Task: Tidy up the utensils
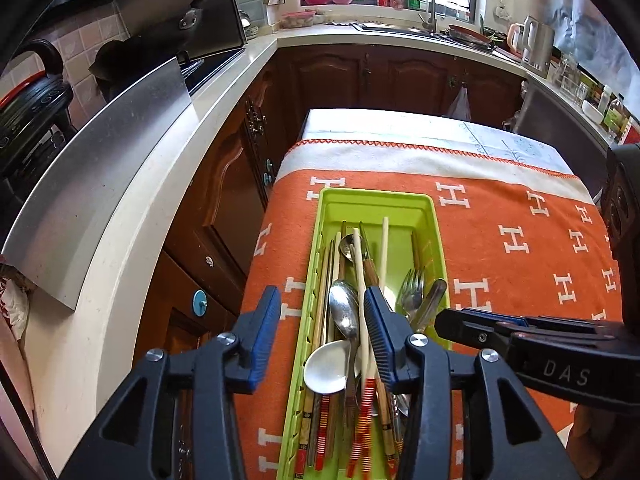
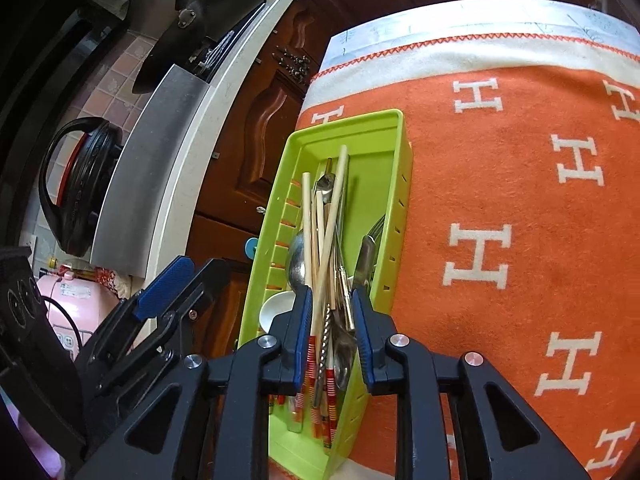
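A lime green utensil tray (image 1: pixel 425 216) (image 2: pixel 394 176) lies on an orange cloth with white H marks (image 1: pixel 520 248) (image 2: pixel 520 200). It holds chopsticks (image 1: pixel 385 248) (image 2: pixel 320 216), metal spoons (image 1: pixel 344 312) (image 2: pixel 297 264), a white ceramic spoon (image 1: pixel 325 368) (image 2: pixel 276 308) and forks (image 1: pixel 412 292). My left gripper (image 1: pixel 320 312) is open above the tray's near end, jaws astride the spoons and chopsticks. My right gripper (image 2: pixel 329 304) is open, jaws part closed around several chopsticks and a spoon handle; it shows in the left wrist view (image 1: pixel 480 322), as the left does in the right wrist view (image 2: pixel 168 280).
A white counter (image 1: pixel 132 264) with a steel panel (image 1: pixel 112 168) runs along the left over dark wood cabinets (image 1: pixel 236 184). A black pot lid (image 2: pixel 80 188) stands at left. A sink and faucet (image 1: pixel 428 0) lie at the back, jars and a kettle (image 1: pixel 536 44) at right.
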`<state>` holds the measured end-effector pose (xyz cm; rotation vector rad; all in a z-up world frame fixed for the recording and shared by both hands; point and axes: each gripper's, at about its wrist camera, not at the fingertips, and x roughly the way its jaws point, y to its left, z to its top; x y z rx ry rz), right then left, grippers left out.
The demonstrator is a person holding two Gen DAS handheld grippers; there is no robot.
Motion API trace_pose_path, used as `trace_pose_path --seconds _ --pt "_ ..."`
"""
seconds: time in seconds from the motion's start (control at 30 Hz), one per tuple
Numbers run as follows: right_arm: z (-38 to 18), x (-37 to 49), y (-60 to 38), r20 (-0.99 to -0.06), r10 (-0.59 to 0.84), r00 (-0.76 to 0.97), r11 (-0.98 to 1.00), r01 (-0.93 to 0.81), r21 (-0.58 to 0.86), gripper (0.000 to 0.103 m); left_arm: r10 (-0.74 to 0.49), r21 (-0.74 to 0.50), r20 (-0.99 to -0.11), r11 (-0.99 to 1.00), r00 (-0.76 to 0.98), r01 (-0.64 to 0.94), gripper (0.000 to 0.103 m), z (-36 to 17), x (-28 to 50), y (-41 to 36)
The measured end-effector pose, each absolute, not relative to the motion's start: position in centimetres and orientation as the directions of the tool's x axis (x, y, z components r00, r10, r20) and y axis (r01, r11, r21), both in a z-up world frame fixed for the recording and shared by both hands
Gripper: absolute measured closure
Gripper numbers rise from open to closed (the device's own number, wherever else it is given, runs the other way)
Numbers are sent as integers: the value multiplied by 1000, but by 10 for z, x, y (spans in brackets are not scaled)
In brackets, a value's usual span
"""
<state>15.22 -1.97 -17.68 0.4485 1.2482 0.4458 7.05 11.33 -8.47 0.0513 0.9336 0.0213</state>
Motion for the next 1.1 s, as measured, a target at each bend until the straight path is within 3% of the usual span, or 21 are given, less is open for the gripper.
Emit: trace_pose_path --seconds 0.17,0.3,0.43,0.6,0.73,0.9,1.03,1.1 --pt "-170 143 -32 -810 524 262 850 -102 517 82 33 40 -808 999 589 0 56 -82 68 111" --pt "-166 136 -44 -817 507 274 860 -110 498 82 28 31 -813 1000 582 -4 37 -82 65 106" --pt "-163 127 -59 -819 494 291 868 -107 485 82 30 40 -814 999 580 5 32 -81 61 98" --pt "-161 115 -81 -824 471 315 879 -92 468 82 29 42 -819 999 573 10 15 -82 55 85" --pt "-158 100 -104 -837 422 349 904 -86 419 80 4 24 -836 999 549 30 12 -85 51 72" --pt "-146 79 -133 -843 353 407 933 -79 352 68 -67 -33 -855 997 515 76 9 -89 44 50" --pt "-132 57 -158 -845 292 449 954 -79 288 66 -118 -72 -857 991 502 110 9 -87 35 28" --pt "-126 46 -171 -845 268 462 961 -69 267 59 -124 -80 -857 991 499 107 9 -83 32 17"
